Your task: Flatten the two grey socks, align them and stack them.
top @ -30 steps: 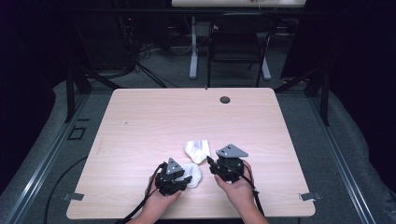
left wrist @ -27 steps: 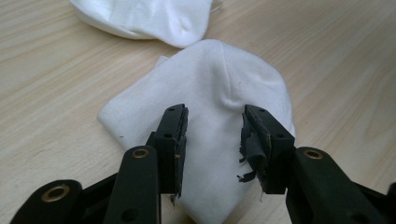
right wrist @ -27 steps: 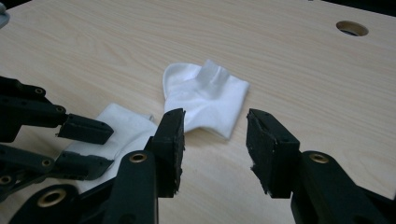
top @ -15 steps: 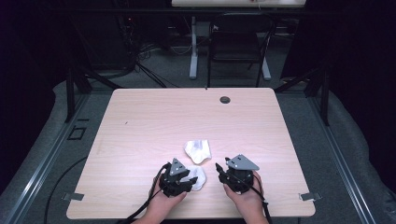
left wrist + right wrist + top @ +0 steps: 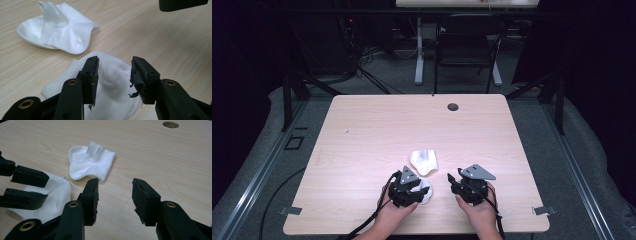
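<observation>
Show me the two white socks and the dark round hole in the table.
Nearer white cotton sock (image 5: 112,82), left gripper view, middle of its flat body.
Farther white cotton sock (image 5: 91,163), right gripper view, its middle.
Dark round hole (image 5: 453,106), high view, its centre.

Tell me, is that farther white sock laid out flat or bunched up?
Bunched up. The farther sock lies crumpled on the table, its cuff standing up in a fold rather than spread flat.

two white socks (image 5: 423,161) (image 5: 424,191), two hand-held grippers (image 5: 417,192) (image 5: 454,182), one table (image 5: 377,130)

Two white ankle socks: near sock (image 5: 112,82) flat, far sock (image 5: 60,27) rumpled, just apart on the tabletop
</observation>
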Demonstrator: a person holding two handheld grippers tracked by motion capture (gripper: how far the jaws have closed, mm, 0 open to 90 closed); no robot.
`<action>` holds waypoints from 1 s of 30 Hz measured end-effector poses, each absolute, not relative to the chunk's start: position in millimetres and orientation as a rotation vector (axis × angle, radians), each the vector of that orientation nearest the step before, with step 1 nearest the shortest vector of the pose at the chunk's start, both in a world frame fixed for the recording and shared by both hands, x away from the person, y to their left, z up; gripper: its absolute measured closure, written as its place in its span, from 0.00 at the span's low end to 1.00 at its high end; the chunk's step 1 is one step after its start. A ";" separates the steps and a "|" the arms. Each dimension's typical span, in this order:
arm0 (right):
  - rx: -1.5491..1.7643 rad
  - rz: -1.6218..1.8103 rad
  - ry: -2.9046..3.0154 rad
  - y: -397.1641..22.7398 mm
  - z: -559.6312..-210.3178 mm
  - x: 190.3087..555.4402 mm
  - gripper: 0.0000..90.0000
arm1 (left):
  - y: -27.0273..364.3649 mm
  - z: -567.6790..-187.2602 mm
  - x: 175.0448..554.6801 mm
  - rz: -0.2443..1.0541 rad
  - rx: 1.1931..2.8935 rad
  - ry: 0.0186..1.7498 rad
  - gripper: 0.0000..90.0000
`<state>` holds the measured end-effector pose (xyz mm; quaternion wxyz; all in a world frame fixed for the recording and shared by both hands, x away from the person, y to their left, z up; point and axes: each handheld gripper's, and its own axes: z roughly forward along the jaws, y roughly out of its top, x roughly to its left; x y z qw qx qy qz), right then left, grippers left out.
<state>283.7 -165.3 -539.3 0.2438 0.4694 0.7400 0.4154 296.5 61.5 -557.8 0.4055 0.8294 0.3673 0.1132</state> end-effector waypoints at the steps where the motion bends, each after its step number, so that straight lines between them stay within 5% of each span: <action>1: 1.290 1.137 2.020 -166.2 -540.7 285.2 0.63 | 59.5 -558.4 296.5 0.287 2.094 0.927 0.63; 14: 1.297 1.139 2.022 -168.2 -543.9 286.7 0.63 | 48.1 -569.7 296.0 0.270 2.151 0.913 0.68; 26: 1.283 1.140 2.040 -164.9 -545.9 287.0 0.63 | 50.6 -575.8 297.6 0.283 2.174 0.904 0.95; 30: 1.277 1.138 2.049 -163.6 -546.0 286.4 0.63 | 53.4 -572.3 298.2 0.271 2.151 0.904 0.96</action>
